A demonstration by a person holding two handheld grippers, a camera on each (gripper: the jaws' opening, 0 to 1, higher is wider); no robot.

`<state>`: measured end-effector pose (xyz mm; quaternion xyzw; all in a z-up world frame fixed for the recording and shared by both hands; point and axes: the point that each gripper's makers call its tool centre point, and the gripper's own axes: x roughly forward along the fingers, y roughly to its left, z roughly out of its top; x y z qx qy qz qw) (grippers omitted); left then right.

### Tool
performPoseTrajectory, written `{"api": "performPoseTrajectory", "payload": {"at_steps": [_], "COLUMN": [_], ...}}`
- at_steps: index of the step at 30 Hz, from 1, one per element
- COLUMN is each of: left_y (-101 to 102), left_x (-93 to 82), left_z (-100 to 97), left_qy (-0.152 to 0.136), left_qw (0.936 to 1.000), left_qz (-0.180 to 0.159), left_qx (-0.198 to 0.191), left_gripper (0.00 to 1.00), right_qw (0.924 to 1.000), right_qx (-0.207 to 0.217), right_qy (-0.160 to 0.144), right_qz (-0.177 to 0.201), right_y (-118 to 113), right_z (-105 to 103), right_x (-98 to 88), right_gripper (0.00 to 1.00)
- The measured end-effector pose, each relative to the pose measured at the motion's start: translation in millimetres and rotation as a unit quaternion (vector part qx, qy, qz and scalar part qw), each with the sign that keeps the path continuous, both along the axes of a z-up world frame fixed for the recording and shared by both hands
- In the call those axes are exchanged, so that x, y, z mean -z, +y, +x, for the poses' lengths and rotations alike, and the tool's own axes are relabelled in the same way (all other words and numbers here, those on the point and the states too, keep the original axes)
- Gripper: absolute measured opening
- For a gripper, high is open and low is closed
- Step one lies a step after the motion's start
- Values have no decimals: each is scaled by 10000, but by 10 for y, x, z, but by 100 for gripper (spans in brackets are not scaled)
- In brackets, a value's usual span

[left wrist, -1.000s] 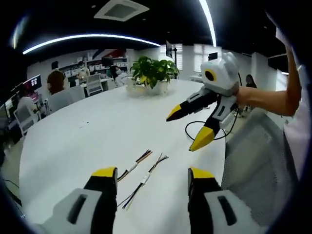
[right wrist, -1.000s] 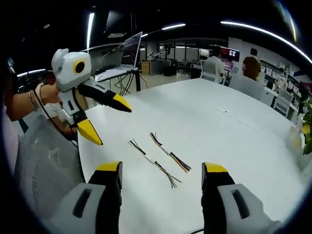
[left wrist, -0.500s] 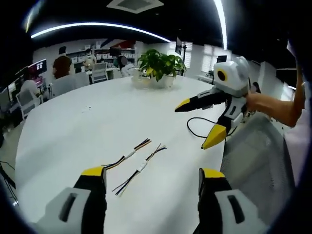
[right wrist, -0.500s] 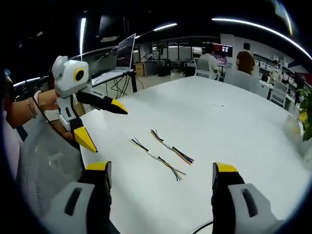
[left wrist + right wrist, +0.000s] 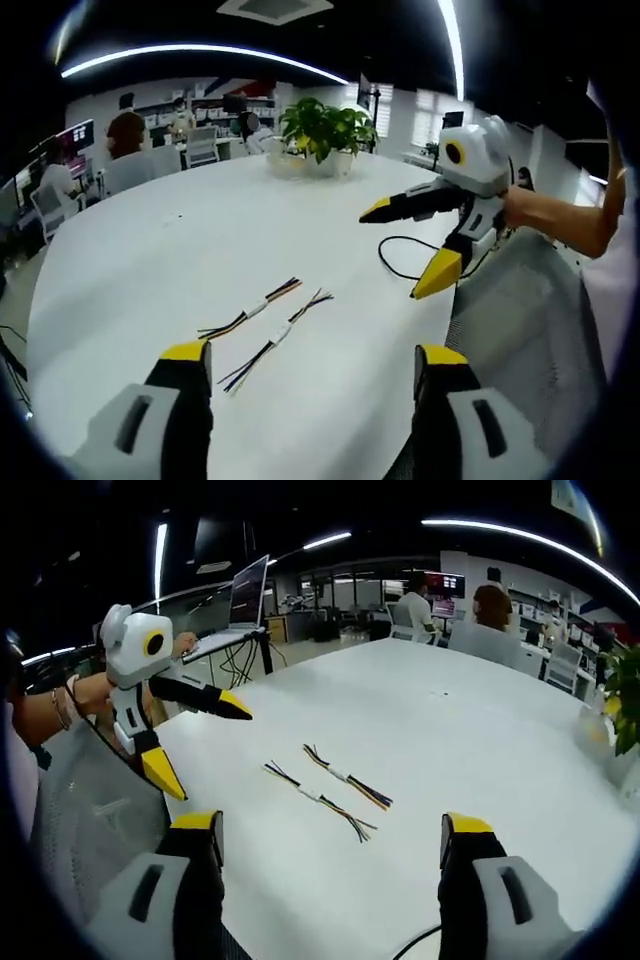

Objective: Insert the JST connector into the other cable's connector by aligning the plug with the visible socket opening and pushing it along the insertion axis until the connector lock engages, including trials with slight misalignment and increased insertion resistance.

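On white table (image 5: 150, 250), two cables (image 5: 262, 322) ahead of spread fingers (image 5: 188, 362)

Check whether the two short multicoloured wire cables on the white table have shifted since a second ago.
No. The two wire cables lie side by side, apart, in the same arrangement on the white table; only the cameras moved. Both grippers hang open above the table's near edge.

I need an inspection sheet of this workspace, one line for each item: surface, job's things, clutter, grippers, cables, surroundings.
Surface: white round table, mostly bare.
Job's things: two short wire harnesses lie side by side, apart, not mated; each has a white connector mid-length.
Clutter: potted plant at the far table edge.
Grippers: left gripper open, empty; right gripper open, empty; both above the table.
Cables: black cable loops on the table near the right gripper.
Surroundings: office, laptop on a stand, seated people, mesh chair.
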<state>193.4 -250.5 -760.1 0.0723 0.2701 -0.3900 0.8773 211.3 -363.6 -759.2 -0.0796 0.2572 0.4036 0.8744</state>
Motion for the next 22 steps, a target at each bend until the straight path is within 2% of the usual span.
{"api": "performPoseTrajectory", "payload": {"at_steps": [3,6,11,18,22], "left_y": [27,68,106,111,99], "left_x": [-10,-15,-49,-52,-34], "left_z": [-7,-10,6,0,-16], "left_qy": [-25,-139,-157,-134,-125], "left_qw": [9999,9997,9995,9994,9994], "left_qz": [-40,124,-35,-22,-26], "left_qx": [-106,-144,-265,-315,-318], "left_gripper": [81,77,80,88,89], "right_qw": [10000,9999,9998,9995,9995], "right_qx": [46,73,99,217,267], "right_qy": [-57,-139,-169,-175,-93], "right_qz": [31,43,79,163,170], "right_y": [3,0,-12,-54,-69], "right_z": [1,16,23,22,-2], "right_x": [-5,-17,-33,-55,-56], "right_gripper": [91,93,94,96,97]}}
